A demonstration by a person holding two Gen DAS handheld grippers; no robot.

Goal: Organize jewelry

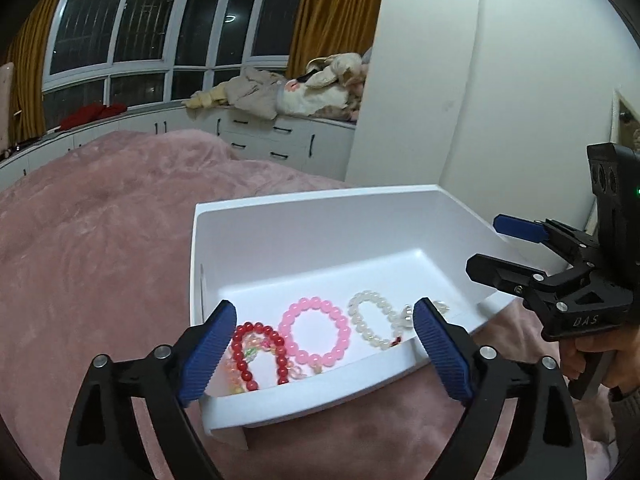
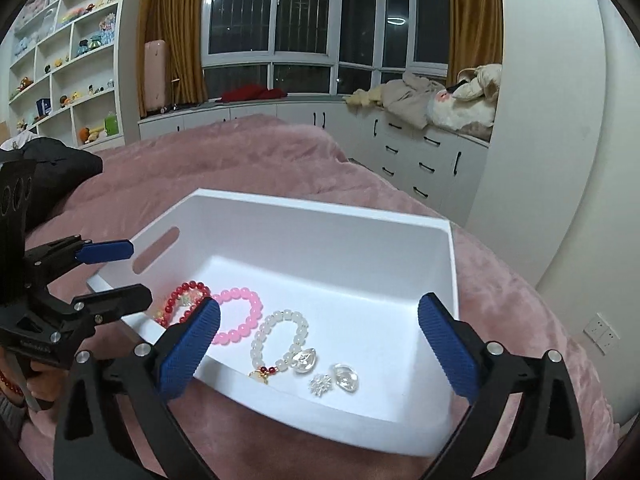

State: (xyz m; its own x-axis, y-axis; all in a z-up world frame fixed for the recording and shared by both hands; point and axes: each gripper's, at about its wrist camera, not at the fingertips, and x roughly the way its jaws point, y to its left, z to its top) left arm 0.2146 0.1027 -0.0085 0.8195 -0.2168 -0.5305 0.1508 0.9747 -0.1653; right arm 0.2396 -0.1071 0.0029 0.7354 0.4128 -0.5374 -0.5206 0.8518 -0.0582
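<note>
A white open box [image 1: 320, 216] [image 2: 320, 216] sits on a pink bed. Inside lie a red bead bracelet [image 1: 260, 350] [image 2: 182, 294], a pink bead bracelet [image 1: 314, 332] [image 2: 240, 316], a white bead bracelet [image 1: 370, 318] [image 2: 280, 336] with a clear charm, and small clear pieces [image 2: 346, 380]. My left gripper [image 1: 324, 356] is open and empty, just above the box's near edge; it also shows in the right wrist view [image 2: 116, 272]. My right gripper [image 2: 320, 356] is open and empty over the box's near side; it also shows in the left wrist view [image 1: 488, 246].
The pink blanket [image 1: 100, 260] covers the bed all around the box. White drawers [image 2: 420, 152] and a window ledge with piled clothes and plush toys [image 2: 440, 100] stand behind. Shelves with toys [image 2: 68, 60] are at the far left. A white wall [image 1: 500, 80] rises at the right.
</note>
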